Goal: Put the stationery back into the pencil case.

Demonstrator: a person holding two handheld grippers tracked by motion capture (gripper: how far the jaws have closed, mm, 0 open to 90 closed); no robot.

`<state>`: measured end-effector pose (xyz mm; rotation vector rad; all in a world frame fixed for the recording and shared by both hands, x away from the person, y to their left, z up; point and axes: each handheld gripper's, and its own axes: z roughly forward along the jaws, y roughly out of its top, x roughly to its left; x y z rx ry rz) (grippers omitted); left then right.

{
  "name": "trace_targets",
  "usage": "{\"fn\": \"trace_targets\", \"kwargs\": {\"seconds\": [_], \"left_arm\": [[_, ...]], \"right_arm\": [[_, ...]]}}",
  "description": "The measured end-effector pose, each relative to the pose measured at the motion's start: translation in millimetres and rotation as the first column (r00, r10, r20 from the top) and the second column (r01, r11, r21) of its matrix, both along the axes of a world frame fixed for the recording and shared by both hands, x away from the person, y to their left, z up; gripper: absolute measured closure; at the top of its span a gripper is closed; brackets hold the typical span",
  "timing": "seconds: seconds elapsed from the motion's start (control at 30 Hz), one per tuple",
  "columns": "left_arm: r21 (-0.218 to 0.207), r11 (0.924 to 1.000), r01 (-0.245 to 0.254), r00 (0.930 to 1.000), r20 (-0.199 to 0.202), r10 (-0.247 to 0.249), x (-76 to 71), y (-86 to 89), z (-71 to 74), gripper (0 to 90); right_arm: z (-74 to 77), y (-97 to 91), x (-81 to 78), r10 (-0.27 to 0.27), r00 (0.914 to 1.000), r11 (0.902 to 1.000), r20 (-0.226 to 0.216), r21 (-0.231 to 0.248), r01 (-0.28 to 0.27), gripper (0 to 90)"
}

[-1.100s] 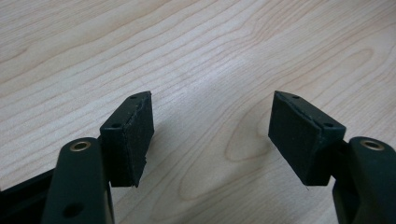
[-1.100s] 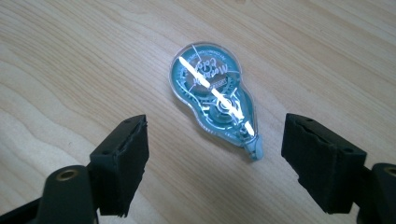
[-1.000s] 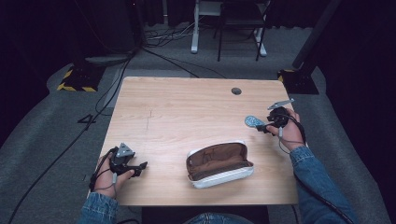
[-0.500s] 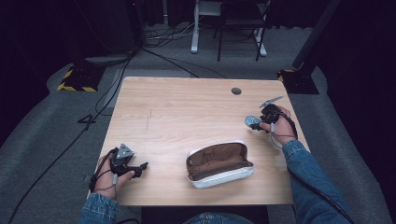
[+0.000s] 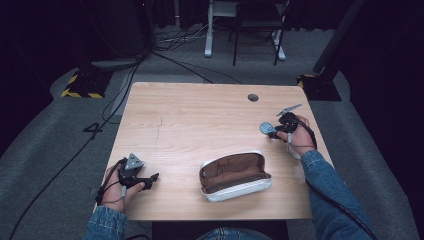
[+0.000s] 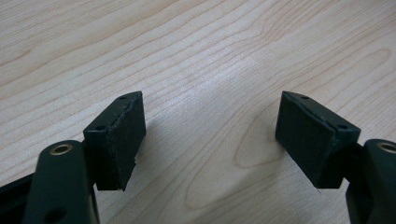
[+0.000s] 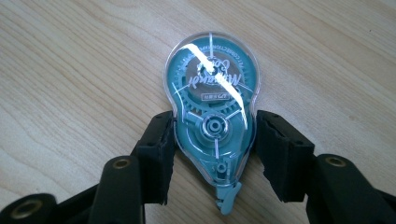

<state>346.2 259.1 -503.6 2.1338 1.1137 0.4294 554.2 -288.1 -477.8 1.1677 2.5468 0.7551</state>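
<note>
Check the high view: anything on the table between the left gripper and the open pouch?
Nothing: in the high view only bare table lies between the left gripper and the pouch.

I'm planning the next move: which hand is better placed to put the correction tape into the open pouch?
Right: the right gripper is already shut on the correction tape. The left gripper is open over bare table, holding nothing.

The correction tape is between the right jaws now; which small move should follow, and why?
Probably lift it slightly off the table. The right gripper has just been closing and its pads press both sides of the correction tape, which lies flat. The open pouch waits nearby.
</note>
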Motion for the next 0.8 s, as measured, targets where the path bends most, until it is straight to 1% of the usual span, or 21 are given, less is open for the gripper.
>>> {"fn": "trace_targets", "kwargs": {"seconds": [0.23, 0.3, 0.43, 0.63, 0.73, 0.8], "left_arm": [[-0.001, 1.0, 0.002, 1.0, 0.002, -0.002, 0.3, 0.1, -0.2, 24.5], [0.0, 1.0, 0.002, 1.0, 0.003, -0.002, 0.3, 0.2, -0.2, 24.5], [-0.004, 1.0, -0.002, 1.0, 0.0, 0.002, 0.3, 0.3, -0.2, 24.6], [0.001, 1.0, 0.004, 1.0, 0.0, -0.004, 0.9, 0.0, -0.1, 23.9], [0.001, 1.0, 0.003, 1.0, -0.001, -0.003, 1.0, 0.0, -0.1, 23.8], [0.001, 1.0, 0.003, 1.0, -0.001, -0.003, 1.0, -0.1, -0.1, 23.8]], "right_arm": [[1.6, 3.3, -1.7, -0.024, 0.9996, 0.9996, -0.015, -0.014, 0.024, 49.7], [2.5, 5.0, -2.4, -0.035, 0.9992, 0.9991, -0.02, -0.026, 0.035, 49.8], [3.3, 6.9, -3.6, -0.035, 0.9992, 0.9985, -0.02, -0.042, 0.034, 49.9], [3.2, 5.0, -5.9, -0.045, 0.9984, 0.9988, -0.033, -0.018, 0.045, 50.0], [4.1, 2.8, -8.2, -0.055, 0.9982, 0.9982, -0.026, 0.021, 0.056, 50.0], [5.3, 1.6, -9.7, -0.063, 0.9977, 0.9976, -0.023, 0.028, 0.064, 50.0]]}}
